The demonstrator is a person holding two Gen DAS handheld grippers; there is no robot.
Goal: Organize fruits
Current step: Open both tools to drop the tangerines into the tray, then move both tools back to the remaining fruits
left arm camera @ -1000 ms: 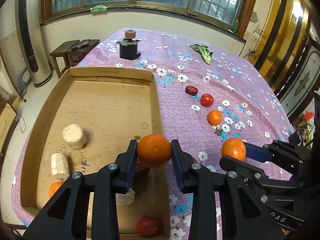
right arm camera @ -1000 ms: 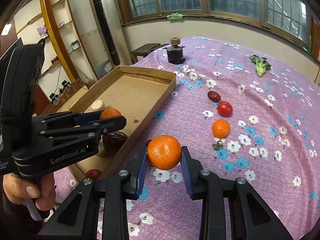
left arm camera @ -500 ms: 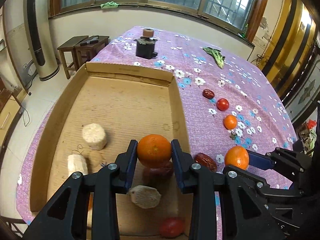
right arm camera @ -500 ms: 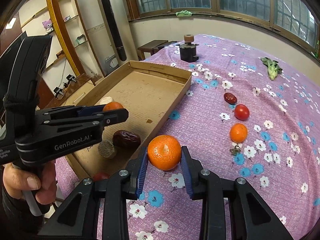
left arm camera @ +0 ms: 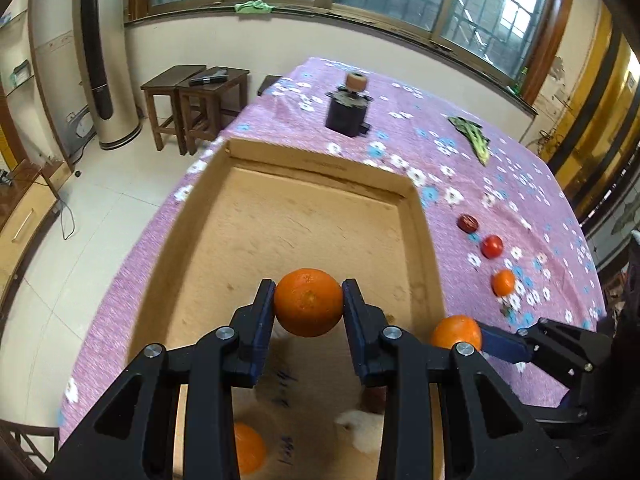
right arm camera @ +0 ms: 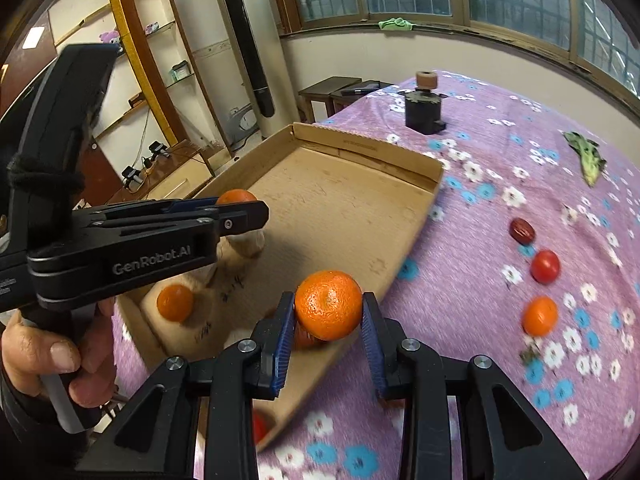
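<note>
Oranges are riding in both tools: the left gripper (left arm camera: 308, 307) is clamping one orange (left arm camera: 308, 307) at centre frame, above the box (left arm camera: 320, 168) floor, and the right gripper (right arm camera: 328, 316) is pinching a second orange (right arm camera: 328, 305) low-centre in its view, over the box's near wall (jaws closed only as far as the fruit allows, pads pressing each side). Both are pointing steeply down, prob. so the fruit can drop straight into the box w/o rolling off the cloth (right arm camera: 500, 152). Three fruits are waiting at right on the cloth: a date (right arm camera: 521, 231), a tomato (right arm camera: 545, 266), a small orange (right arm camera: 540, 315). Inside the box, another orange (right arm camera: 175, 303) is sitting lower left. Pale lumps and a dark piece behind the left tool are blurred and half hidden; can't say what they are. A red thing under the right tool is cut off too.
</note>
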